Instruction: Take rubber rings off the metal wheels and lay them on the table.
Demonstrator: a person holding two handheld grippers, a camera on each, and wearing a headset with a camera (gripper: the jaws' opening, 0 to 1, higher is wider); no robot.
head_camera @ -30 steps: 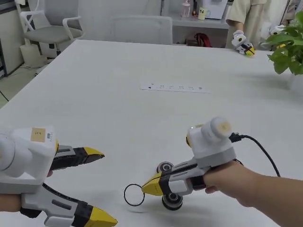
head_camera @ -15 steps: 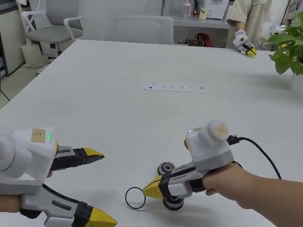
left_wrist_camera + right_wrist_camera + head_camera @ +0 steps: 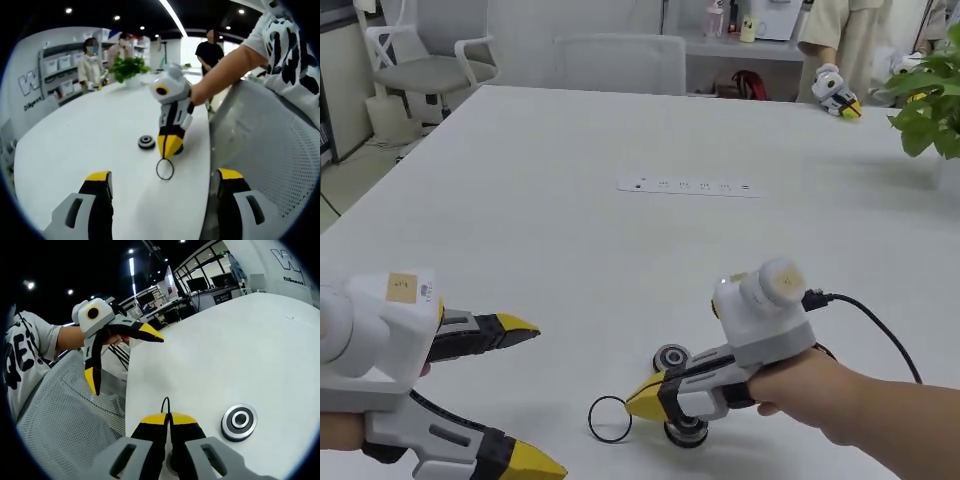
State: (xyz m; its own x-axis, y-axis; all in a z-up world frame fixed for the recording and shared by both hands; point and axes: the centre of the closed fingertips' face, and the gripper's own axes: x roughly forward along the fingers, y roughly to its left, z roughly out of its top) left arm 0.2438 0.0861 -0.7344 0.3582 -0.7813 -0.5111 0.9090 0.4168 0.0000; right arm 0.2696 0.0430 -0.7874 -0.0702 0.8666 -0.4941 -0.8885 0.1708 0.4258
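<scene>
Right side: the right gripper (image 3: 642, 399) is pressing its fingers together on the edge of the ring (image 3: 590, 420). In the right gripper view a thin black line is rising from between the tips.
Ring: it is lying flat or nearly flat on the surface (image 3: 620, 250), reaching out past the fingertips toward the person's left. I cannot tell whether it is fully resting there.
Left side: the left gripper (image 3: 528, 393) is hovering with its fingers spread wide and holding nothing, off to the left of the ring with its mouth facing it.
Wheels: one wheel (image 3: 671, 357) is sitting just beyond the right gripper, apart from the ring. A second wheel (image 3: 686, 432) is peeking out from under that gripper's body.
Key relation: the ring is extending straight ahead of the right fingers along their line, so the right hand is clearly the nearer one.
Judgement: the fingers are likely needing only to part and draw back along that line. A sideways pull is risking dragging the ring along.
</scene>
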